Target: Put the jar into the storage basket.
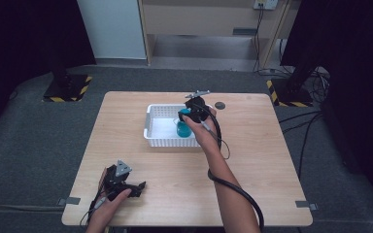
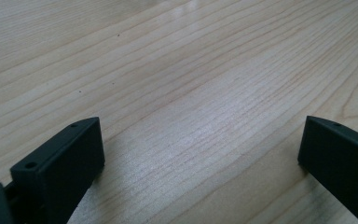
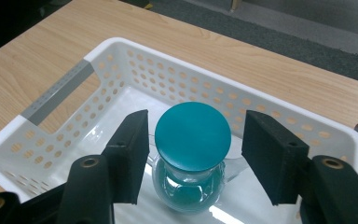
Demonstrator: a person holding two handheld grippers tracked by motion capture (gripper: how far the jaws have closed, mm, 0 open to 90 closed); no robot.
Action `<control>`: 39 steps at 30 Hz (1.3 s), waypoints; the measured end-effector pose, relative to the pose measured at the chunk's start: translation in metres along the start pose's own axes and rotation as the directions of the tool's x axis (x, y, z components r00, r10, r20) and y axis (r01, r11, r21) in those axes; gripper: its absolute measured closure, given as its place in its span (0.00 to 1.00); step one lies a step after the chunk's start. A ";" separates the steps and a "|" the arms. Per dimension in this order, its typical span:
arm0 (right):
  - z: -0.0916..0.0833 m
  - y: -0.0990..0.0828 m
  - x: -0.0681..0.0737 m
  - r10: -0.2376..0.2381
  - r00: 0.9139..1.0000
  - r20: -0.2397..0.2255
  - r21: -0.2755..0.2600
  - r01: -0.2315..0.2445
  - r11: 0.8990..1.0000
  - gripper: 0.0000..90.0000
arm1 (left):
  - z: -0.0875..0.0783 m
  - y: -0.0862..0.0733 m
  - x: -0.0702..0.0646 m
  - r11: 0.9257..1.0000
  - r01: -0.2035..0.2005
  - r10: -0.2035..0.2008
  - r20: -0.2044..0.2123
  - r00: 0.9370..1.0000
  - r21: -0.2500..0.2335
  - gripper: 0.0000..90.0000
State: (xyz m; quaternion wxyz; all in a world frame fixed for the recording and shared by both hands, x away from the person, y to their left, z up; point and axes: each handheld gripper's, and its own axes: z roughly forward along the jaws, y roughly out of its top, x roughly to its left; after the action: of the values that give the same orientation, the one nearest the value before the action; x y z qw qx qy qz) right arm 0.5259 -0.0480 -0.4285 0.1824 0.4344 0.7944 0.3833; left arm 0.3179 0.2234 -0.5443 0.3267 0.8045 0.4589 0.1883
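Observation:
A white perforated basket [image 1: 150, 121] stands at the far middle of the wooden table. Inside it stands a clear round bottle [image 3: 186, 186] with a teal lid [image 3: 193, 137], upright on the basket's floor [image 3: 102, 135]. My right gripper [image 3: 196, 123] hangs over the basket with one jaw on each side of the lid. A small gap shows on both sides, so it is open and the pads do not press. In the high view the bottle [image 1: 183, 128] sits just under that gripper [image 1: 194, 110]. My left gripper [image 1: 138, 187] rests near the table's front left, open [image 2: 200, 135], with bare wood between its jaws.
A small dark round object [image 1: 219, 105] lies on the table just right of the basket's far corner. A grey strip [image 3: 56, 95] marks one basket wall. The right gripper's cable [image 1: 238, 191] trails across the table toward the front edge. Wood stretches wide around the basket.

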 end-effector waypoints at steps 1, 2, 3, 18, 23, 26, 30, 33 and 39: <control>-0.002 0.001 0.000 0.001 1.000 -0.002 -0.004 -0.001 1.000 0.45 | 0.000 0.000 0.000 1.000 0.000 0.000 0.000 1.000 -0.001 0.00; -0.004 0.001 -0.001 0.001 1.000 -0.002 -0.007 -0.001 1.000 0.45 | 0.000 0.000 0.000 1.000 0.000 0.000 0.000 1.000 -0.001 0.00; -0.006 0.002 -0.001 0.002 1.000 -0.002 -0.011 -0.002 1.000 0.45 | 0.000 0.000 0.000 1.000 0.000 0.000 0.000 1.000 0.000 0.00; -0.021 -0.004 -0.006 0.011 1.000 -0.014 -0.035 -0.011 0.999 0.40 | 0.000 0.000 0.000 1.000 0.002 -0.002 0.000 1.000 0.000 0.00; -0.025 -0.007 -0.006 0.014 1.000 -0.023 -0.043 -0.015 0.999 0.34 | 0.000 0.000 0.000 1.000 0.002 -0.002 0.000 1.000 0.000 0.00; -0.026 -0.008 -0.006 0.016 0.999 -0.029 -0.044 -0.017 0.999 0.31 | 0.000 0.000 0.000 1.000 0.002 -0.002 0.000 1.000 0.000 0.00; -0.028 -0.013 -0.005 0.025 0.999 -0.041 -0.049 -0.027 0.998 0.17 | 0.000 0.000 0.000 1.000 -0.001 0.001 0.001 1.000 0.002 0.00; -0.032 -0.017 -0.004 0.019 0.999 -0.037 -0.055 -0.021 0.998 0.11 | 0.000 0.000 0.000 1.000 0.001 -0.001 0.000 1.000 0.001 0.00; -0.044 -0.024 -0.007 0.006 0.999 -0.048 -0.068 -0.009 0.998 0.04 | 0.000 0.000 0.000 1.000 -0.001 0.001 0.000 1.000 0.002 0.00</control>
State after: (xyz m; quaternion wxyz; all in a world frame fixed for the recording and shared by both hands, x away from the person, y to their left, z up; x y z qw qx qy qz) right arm 0.4887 -0.0814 -0.4193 0.1766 0.4219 0.7833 0.4210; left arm 0.3178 0.2235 -0.5443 0.3258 0.8050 0.4589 0.1877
